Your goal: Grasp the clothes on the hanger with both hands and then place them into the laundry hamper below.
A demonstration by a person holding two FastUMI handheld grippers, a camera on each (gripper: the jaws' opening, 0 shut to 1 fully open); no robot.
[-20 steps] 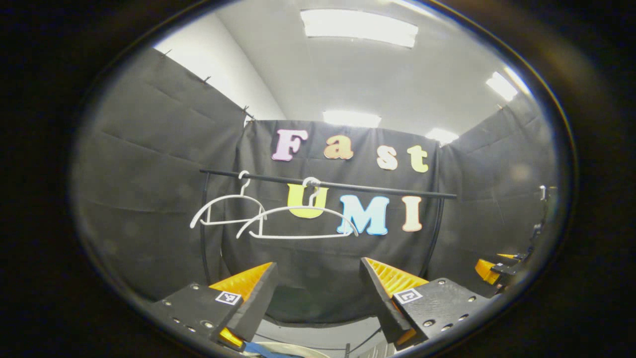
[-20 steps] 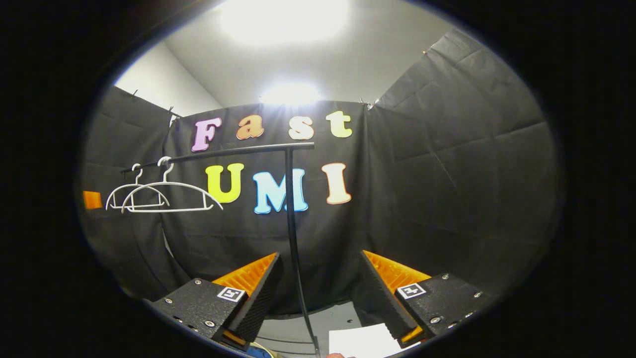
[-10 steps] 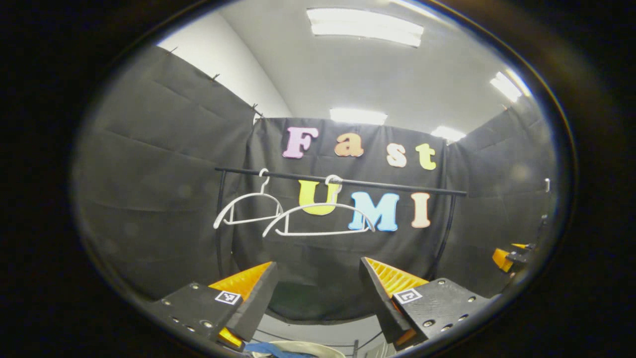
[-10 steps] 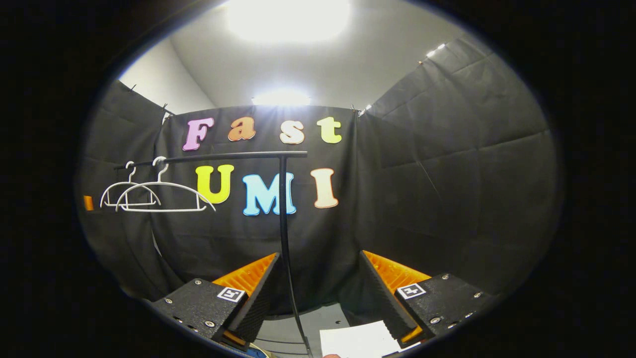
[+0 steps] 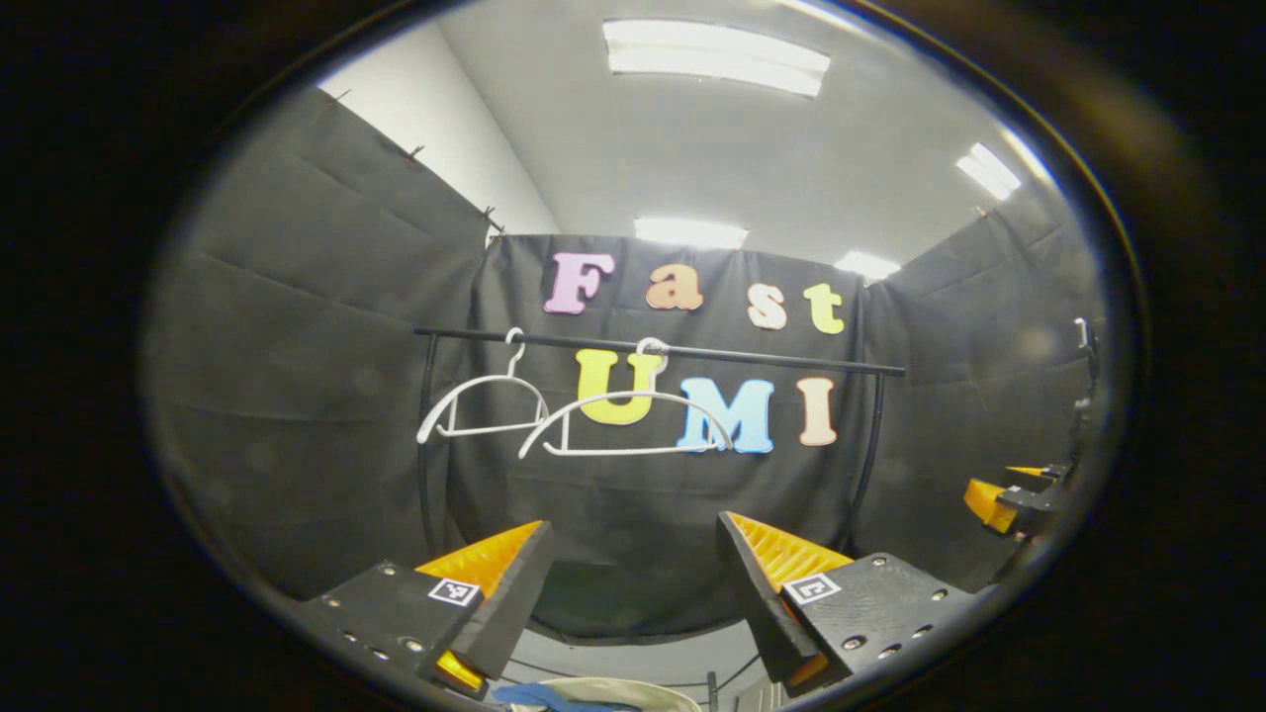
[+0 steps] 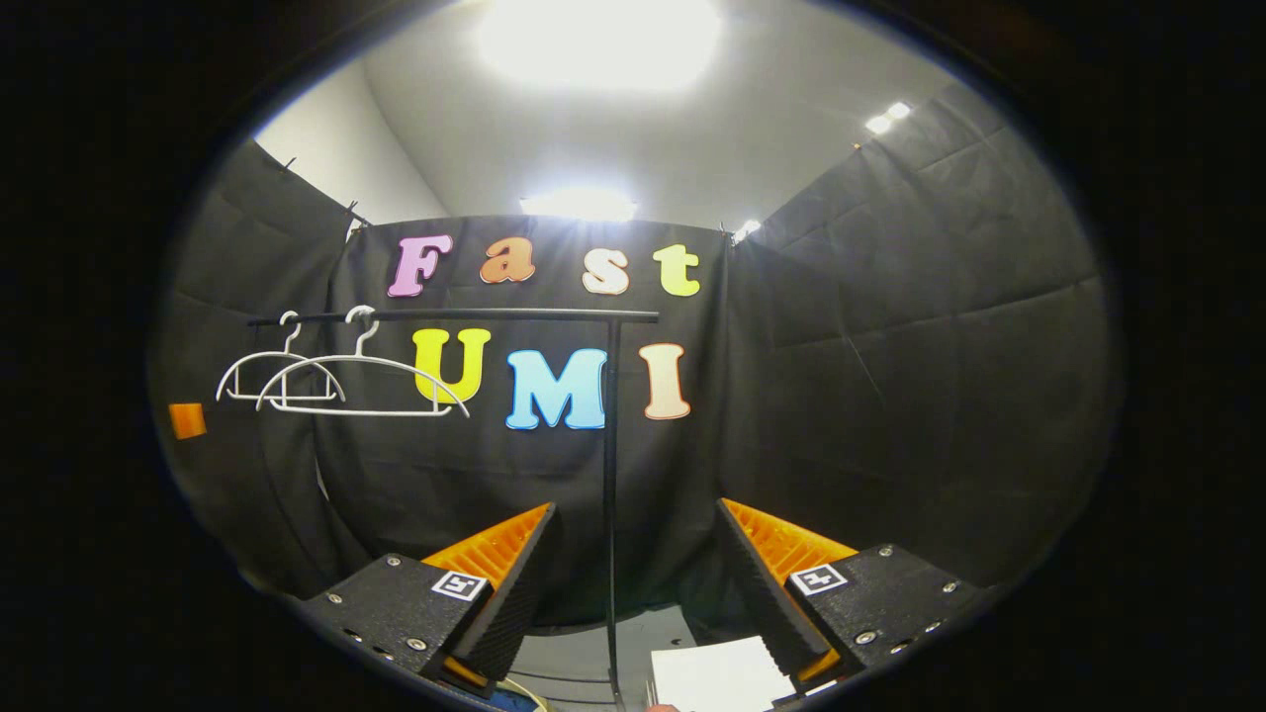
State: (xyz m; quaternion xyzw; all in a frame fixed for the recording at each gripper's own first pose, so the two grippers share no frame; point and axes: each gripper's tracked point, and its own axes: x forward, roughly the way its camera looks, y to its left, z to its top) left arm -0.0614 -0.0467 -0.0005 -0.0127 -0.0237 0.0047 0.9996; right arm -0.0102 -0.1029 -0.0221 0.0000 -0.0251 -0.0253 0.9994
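Straight ahead of both my hands, against the black cloth wall, stands a black clothes rail (image 5: 658, 351) with two white hangers (image 5: 554, 420) on its left part, both bare, one just behind the other and overlapping. My left tongs (image 5: 633, 583) are spread wide with nothing between the fingers, pointing at the rail from low down. Below them, at the very bottom edge of the left gripper view, I can see the pale rim of the laundry hamper (image 5: 633, 688) with a bit of blue clothes (image 5: 539, 695) lying at its rim; how much of the fabric is inside I cannot tell. Far off to the right in that view, my right tongs (image 5: 999, 499) show at the edge. From the right gripper view, my right tongs (image 6: 633, 583) are likewise spread apart and empty, held low and well apart from the hangers (image 6: 341, 381), which hang at the left end of the rail (image 6: 455, 315). The rail's upright post (image 6: 610, 494) runs down between my fingers, farther off. A white sheet (image 6: 722, 674) lies on the grey floor (image 6: 584, 653) below, and the left tongs (image 6: 186, 420) peek in at the far left edge.
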